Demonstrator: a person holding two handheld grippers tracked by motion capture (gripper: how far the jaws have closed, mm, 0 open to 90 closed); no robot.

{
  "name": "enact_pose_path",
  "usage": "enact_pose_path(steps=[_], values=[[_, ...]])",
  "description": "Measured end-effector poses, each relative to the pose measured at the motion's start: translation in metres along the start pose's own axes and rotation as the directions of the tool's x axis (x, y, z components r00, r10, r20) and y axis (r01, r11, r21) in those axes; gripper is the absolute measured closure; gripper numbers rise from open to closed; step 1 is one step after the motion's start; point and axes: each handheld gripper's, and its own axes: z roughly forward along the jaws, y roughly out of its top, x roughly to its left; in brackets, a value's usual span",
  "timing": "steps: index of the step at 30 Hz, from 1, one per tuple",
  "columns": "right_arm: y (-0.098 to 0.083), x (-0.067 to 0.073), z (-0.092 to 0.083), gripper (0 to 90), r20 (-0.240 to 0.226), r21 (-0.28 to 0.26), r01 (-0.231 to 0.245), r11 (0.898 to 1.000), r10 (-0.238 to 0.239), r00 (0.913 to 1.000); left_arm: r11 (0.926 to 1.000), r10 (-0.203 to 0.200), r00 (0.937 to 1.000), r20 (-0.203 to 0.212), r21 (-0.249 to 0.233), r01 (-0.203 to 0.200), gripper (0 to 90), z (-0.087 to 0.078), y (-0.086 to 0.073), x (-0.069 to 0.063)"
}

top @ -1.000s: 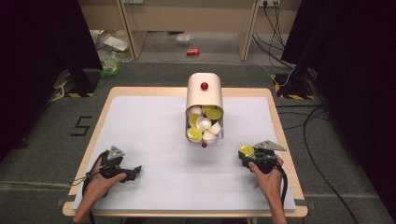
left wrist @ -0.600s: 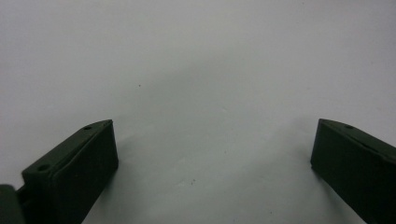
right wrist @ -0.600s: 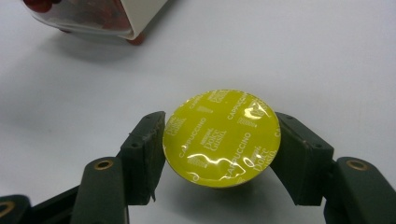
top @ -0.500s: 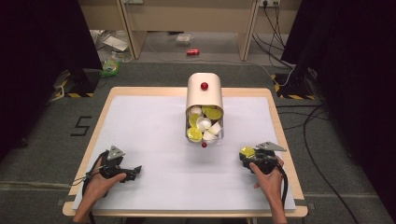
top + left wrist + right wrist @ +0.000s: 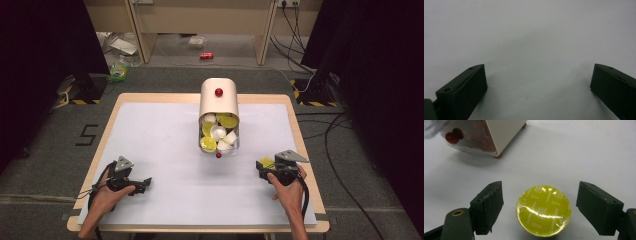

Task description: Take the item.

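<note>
A cream canister (image 5: 218,102) with a red knob lies on its side at the table's middle. Its open mouth faces me and holds several yellow and white capsules (image 5: 218,134). One yellow foil-topped capsule (image 5: 266,162) stands on the white table near the right edge. My right gripper (image 5: 264,168) is open, and the capsule (image 5: 543,210) sits between its two jaws without touching them. A corner of the canister (image 5: 504,132) and its clear lid (image 5: 454,135) show beyond. My left gripper (image 5: 144,183) rests at the front left, open, with bare table (image 5: 537,45) between its jaws.
The white mat (image 5: 165,150) covers a wooden table whose right edge (image 5: 305,165) runs close to my right hand. A small red ball (image 5: 218,155) lies just in front of the canister's mouth. Cables (image 5: 345,150) and clutter lie on the floor around.
</note>
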Motion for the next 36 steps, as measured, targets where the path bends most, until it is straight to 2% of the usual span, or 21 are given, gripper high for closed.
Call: enact_pose_path(steps=[14,22,36], values=[[0.014,0.014,-0.013,24.1,-0.031,-0.081,0.024,0.996,-0.027,0.9992,1.0000,0.000,1.0000,0.000,0.000,0.000,0.0,0.000,0.000,0.000],[0.019,0.025,-0.015,25.0,-0.053,-0.085,0.040,0.996,-0.045,0.9976,1.0000,0.000,1.0000,0.000,0.000,0.000,0.0,0.000,0.000,0.000],[0.024,0.036,-0.019,25.3,-0.064,-0.106,0.069,0.992,-0.076,0.9951,1.0000,-0.001,1.0000,0.000,0.000,0.001,0.0,0.000,0.000,0.000]])
